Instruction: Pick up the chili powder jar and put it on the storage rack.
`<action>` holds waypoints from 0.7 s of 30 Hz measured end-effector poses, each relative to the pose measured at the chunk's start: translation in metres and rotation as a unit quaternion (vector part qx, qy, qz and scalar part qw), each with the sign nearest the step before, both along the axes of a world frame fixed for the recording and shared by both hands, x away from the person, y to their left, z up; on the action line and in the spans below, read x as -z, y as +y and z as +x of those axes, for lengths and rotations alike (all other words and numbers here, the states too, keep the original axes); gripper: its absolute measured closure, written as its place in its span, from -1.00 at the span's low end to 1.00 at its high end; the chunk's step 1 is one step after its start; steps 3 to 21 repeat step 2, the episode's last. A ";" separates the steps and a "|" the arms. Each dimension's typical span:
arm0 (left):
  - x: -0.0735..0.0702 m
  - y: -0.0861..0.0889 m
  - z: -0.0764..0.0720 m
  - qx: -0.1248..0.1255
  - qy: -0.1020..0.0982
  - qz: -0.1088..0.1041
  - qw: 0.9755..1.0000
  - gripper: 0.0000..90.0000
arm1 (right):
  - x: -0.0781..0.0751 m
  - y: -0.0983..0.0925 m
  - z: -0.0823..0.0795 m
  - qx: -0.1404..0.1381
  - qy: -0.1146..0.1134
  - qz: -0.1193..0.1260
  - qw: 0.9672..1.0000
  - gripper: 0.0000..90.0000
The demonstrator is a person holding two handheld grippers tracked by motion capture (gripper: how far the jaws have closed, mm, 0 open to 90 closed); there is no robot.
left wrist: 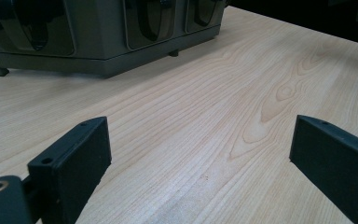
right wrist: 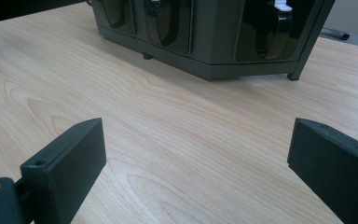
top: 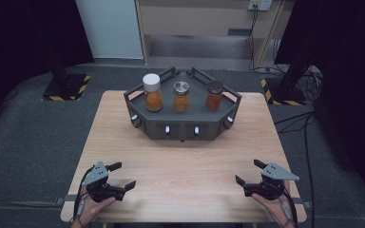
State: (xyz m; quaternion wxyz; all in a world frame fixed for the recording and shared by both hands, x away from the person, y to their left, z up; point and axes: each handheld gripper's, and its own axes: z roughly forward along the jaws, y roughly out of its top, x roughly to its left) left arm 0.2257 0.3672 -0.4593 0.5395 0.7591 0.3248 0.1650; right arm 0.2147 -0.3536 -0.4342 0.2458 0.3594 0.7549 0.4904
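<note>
The left claw sits near the front edge of the counter, and its jaws are wide apart with nothing between them. The right claw sits near the front edge on the other side, and its jaws are wide apart and hold nothing too. A hand holds each one from below.

Far ahead of both claws stands a dark rack at the back of the counter. Three jars stand on top of it in a row. The jar with the white lid is on the left, the jar with the silver lid is in the middle, and the jar with the dark lid is on the right.

The step looks like a reach for a jar. To do it well, I think a claw should lift up first, go over the rack's rim, keep its jaws wide, and close on the jar's glass below the lid. The jars stand apart, so a slow reach should miss the others.

The counter is light wood and bare in front. Around it are a grey floor, black curtains and some cables
</note>
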 end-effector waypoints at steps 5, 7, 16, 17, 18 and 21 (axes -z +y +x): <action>0.000 0.000 0.000 0.000 0.000 0.000 1.000 -0.90 | 0.000 0.000 0.000 0.000 0.001 -0.001 1.000 -0.91; 0.000 0.000 0.000 0.000 0.000 0.000 1.000 -0.90 | 0.000 0.000 0.000 0.000 0.001 -0.001 1.000 -0.91; 0.000 0.000 0.000 0.000 0.000 0.000 1.000 -0.90 | 0.000 0.000 0.000 0.000 0.001 -0.001 1.000 -0.91; 0.000 0.000 0.000 0.000 0.000 0.000 1.000 -0.90 | 0.000 0.000 0.000 0.000 0.001 -0.001 1.000 -0.91; 0.000 0.000 0.000 0.000 0.000 0.000 1.000 -0.90 | 0.000 0.000 0.000 0.000 0.001 -0.001 1.000 -0.91; 0.000 0.000 0.000 0.000 0.000 0.000 1.000 -0.90 | 0.000 0.000 0.000 0.000 0.001 -0.001 1.000 -0.91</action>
